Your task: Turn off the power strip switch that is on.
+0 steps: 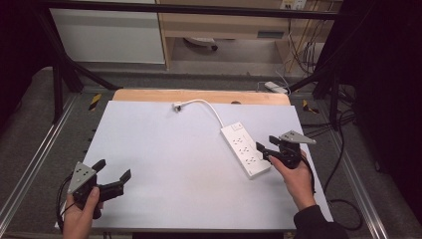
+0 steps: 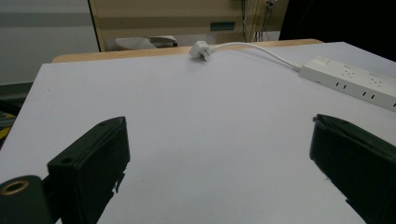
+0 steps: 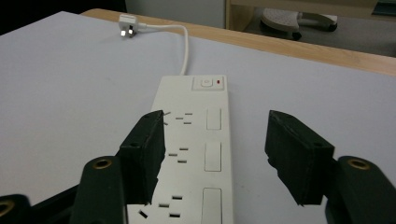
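A white power strip [image 1: 244, 148] lies slanted on the right half of the white table top [image 1: 174, 149]. Its white cable [image 1: 209, 104] curves back to a plug [image 1: 176, 106] near the far edge. My right gripper [image 1: 266, 144] hovers over the strip's near end, open. In the right gripper view the strip [image 3: 196, 140] runs between the jaws; the left jaw overlaps its left edge and the right jaw stands apart from it. My left gripper [image 1: 114, 169] rests open at the near left corner with nothing between its jaws [image 2: 217, 126]. The strip [image 2: 350, 81] lies far to its right.
A wooden strip [image 1: 199, 95] borders the table's far edge. Black frame bars and a metal rail [image 1: 35, 149] flank the table. Loose cables [image 1: 343, 199] lie on the floor at the right. A white adapter [image 1: 275, 87] lies beyond the far right corner.
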Tool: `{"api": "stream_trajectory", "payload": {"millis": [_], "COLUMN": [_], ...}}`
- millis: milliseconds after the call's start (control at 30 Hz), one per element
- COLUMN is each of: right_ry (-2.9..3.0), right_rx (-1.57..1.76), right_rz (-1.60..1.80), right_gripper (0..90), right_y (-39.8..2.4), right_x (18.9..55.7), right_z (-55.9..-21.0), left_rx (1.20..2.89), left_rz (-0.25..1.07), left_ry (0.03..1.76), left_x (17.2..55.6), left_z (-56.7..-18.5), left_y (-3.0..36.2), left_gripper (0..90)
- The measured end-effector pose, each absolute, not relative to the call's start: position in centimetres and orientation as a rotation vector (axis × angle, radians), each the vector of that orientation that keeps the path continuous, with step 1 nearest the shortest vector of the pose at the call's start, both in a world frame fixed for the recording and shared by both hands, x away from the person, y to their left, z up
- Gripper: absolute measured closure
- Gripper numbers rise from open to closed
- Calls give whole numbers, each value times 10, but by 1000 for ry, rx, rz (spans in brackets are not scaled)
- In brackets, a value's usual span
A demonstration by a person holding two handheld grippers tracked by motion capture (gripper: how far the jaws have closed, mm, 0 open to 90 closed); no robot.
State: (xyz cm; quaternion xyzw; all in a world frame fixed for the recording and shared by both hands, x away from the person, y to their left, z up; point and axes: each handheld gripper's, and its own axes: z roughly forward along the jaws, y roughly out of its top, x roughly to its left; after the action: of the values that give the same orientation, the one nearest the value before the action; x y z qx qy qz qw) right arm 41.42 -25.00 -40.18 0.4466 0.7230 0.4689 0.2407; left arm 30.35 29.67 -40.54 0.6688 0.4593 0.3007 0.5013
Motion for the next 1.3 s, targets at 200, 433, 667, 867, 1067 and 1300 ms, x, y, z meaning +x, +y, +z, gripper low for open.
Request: {"api": "stream_trajectory", "payload": {"millis": [200, 433, 667, 867, 1067, 1300], "right_ry": [1979, 1995, 2011, 2042, 2058, 2067], "right_rx": [1217, 1204, 1199, 1209, 1226, 1247], "right_rz": [1285, 1288, 1274, 1262, 1250, 1236], "right_gripper": [545, 730, 851, 900, 900, 900], "right_y": [-252, -253, -255, -256, -257, -258], "right_x": [414, 412, 412, 412, 412, 412], "right_z": [-403, -405, -409, -412, -414, -416], "left_rx": [1619, 1621, 1625, 1628, 1633, 1634], "left_rz": [725, 723, 724, 721, 715, 712], "left_ry": [1110, 1107, 1102, 1101, 1099, 1099], "left_x": [304, 304, 304, 304, 304, 304], "left_z": [-406, -406, -406, -406, -407, -407], "left_y": [296, 296, 295, 295, 294, 293], "left_gripper": [49, 49, 49, 49, 49, 48]}}
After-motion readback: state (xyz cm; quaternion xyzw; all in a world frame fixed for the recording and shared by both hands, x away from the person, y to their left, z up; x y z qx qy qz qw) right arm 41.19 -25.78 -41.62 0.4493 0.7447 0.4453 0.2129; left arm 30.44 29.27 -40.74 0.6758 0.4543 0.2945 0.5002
